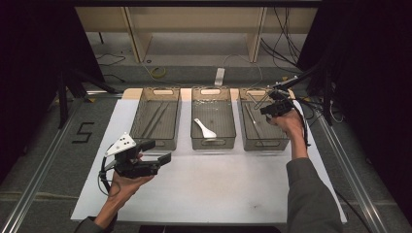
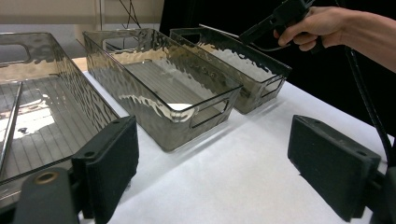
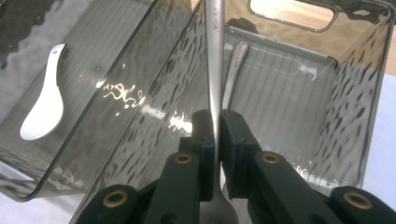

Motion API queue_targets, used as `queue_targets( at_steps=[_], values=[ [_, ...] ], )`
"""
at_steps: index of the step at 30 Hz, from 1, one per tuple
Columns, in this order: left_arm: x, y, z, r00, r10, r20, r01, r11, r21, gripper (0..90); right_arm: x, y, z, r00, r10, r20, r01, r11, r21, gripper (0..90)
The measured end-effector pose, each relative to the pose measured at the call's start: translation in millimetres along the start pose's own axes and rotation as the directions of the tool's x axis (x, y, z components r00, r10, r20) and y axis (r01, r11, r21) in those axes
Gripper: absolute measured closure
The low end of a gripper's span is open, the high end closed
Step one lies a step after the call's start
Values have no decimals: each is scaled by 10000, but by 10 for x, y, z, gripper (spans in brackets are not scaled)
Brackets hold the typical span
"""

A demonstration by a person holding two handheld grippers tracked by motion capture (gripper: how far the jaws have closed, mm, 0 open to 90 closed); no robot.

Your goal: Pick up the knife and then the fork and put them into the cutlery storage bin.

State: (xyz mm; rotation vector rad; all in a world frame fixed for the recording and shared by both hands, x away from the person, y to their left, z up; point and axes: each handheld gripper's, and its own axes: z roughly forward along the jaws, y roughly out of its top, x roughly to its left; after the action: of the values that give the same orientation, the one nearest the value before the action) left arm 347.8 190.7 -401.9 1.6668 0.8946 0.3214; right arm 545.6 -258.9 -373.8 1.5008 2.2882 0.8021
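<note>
Three clear grey bins stand in a row on the white table. My right gripper [image 1: 270,108] hovers over the right bin [image 1: 265,144], shut on the handle of a metal utensil [image 3: 215,70] that points away into the bin. Another metal utensil [image 3: 235,65] lies on that bin's floor. A white spoon [image 1: 204,128] lies in the middle bin [image 1: 213,144]. Long thin sticks [image 1: 155,119] lie in the left bin [image 1: 141,104]. My left gripper [image 1: 159,151] is held just above the table in front of the left bin, its jaws wide open and with nothing between them.
The white table top [image 1: 218,184] stretches bare in front of the bins. In the left gripper view the right hand and its gripper [image 2: 280,18] show above the far bin [image 2: 252,70]. Cables and a wooden shelf frame lie beyond the table's far edge.
</note>
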Motion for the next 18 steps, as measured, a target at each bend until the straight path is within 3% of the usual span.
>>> queue_targets(
  at_steps=[18],
  values=[
    [-8, -1, -4, 10000, 45, 21, -45, 10000, 3, 160, 77, -7, 238, 9998, 165, 80, -168, 9995, 265, 850]
  ],
)
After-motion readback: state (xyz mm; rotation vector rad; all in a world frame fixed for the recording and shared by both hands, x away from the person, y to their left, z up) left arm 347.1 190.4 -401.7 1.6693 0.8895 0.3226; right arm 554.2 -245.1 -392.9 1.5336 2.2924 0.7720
